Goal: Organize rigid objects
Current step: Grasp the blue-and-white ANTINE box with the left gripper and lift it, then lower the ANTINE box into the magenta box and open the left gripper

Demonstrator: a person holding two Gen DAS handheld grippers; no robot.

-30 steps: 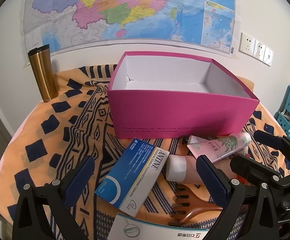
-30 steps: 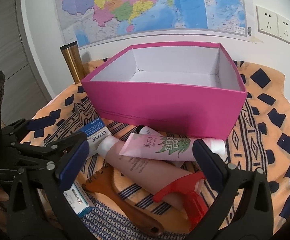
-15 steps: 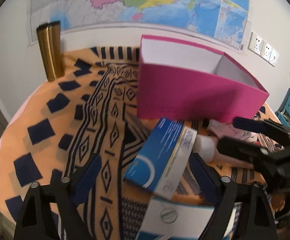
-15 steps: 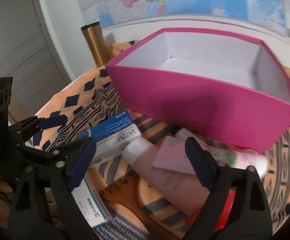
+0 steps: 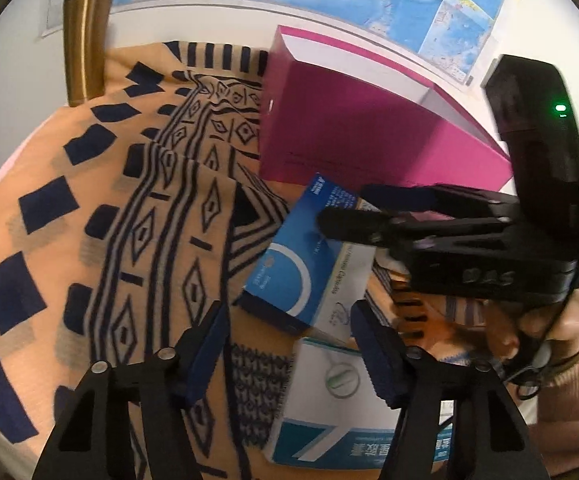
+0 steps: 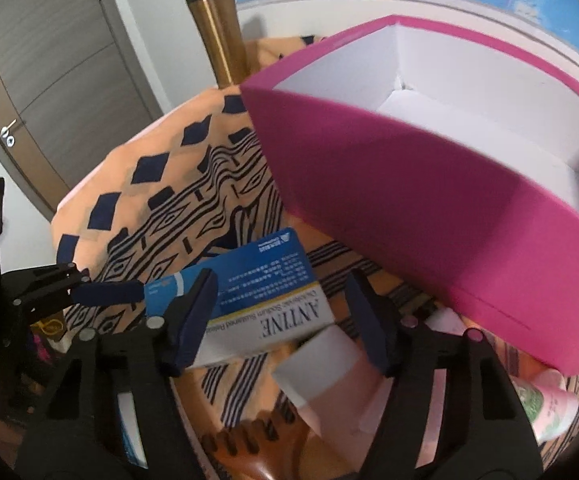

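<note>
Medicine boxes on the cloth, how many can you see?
2: the blue Antine box in front of the pink box, and a white-and-teal box nearer the camera. Others may be hidden.

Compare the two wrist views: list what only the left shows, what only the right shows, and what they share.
Only the left wrist view shows the white and teal box lying nearest the camera, and the hand holding the right gripper.

Only the right wrist view shows the grey door, the pink tube and the brown wooden comb.

Both show the blue medicine box, the pink box, the gold tumbler and the patterned cloth.
</note>
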